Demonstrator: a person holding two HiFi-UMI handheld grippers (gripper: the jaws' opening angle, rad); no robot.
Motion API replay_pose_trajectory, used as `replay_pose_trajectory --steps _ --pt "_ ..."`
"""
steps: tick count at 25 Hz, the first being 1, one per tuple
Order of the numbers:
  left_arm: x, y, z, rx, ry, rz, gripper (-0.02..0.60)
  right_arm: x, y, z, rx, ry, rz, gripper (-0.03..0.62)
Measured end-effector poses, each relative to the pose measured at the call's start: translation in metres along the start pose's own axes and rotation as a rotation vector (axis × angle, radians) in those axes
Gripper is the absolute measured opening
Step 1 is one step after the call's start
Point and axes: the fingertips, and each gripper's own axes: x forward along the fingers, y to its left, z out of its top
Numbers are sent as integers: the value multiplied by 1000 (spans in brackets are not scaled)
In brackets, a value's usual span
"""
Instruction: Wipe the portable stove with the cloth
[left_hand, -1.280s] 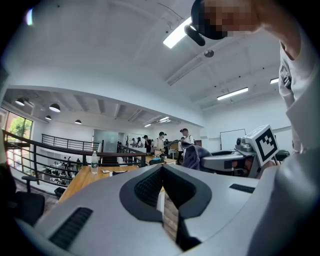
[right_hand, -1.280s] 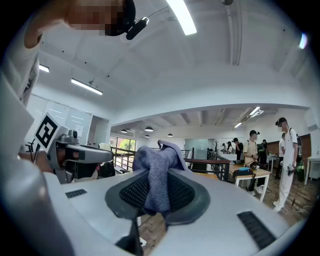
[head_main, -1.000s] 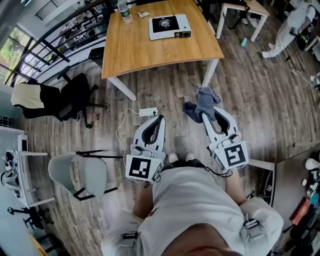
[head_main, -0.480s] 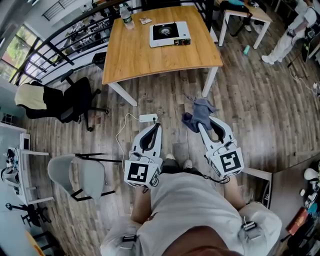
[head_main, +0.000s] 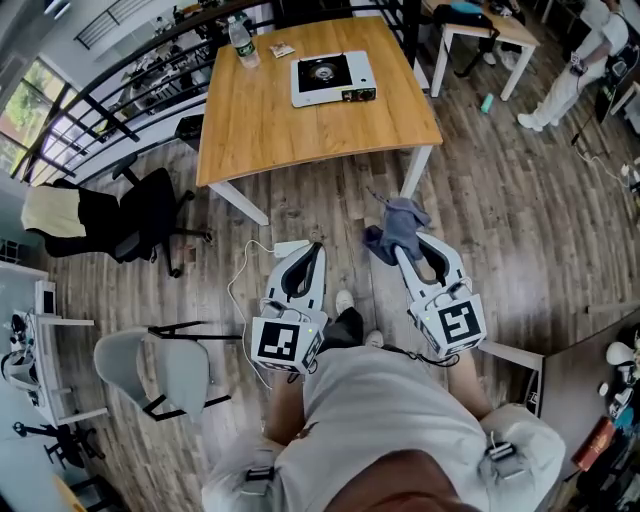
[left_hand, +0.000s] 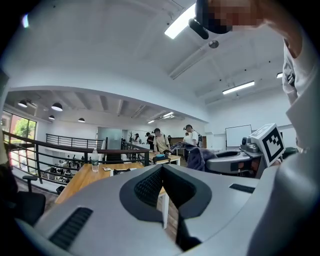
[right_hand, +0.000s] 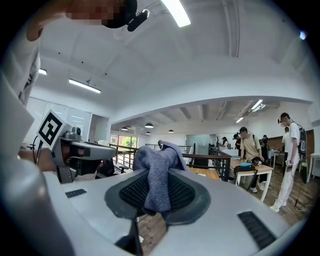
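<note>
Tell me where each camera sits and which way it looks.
Head view: on the person's head, looking steeply down; shows torso, left gripper, right gripper, table ahead.
Left gripper view: on the left gripper, facing along its shut jaws toward the table; shirt at right.
Right gripper view: on the right gripper, facing along jaws clamping the cloth; shirt at left.
Shared: each gripper view catches the other gripper.
</note>
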Motion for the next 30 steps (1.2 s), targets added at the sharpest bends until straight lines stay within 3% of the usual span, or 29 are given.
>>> replay_pose_trajectory --steps 21,30 --pt "111 142 13 -16 -16 -113 15 165 -38 15 -29 60 -131 103" --pt "143 170 15 -17 -23 -131 15 204 -54 19 -52 63 -145 103"
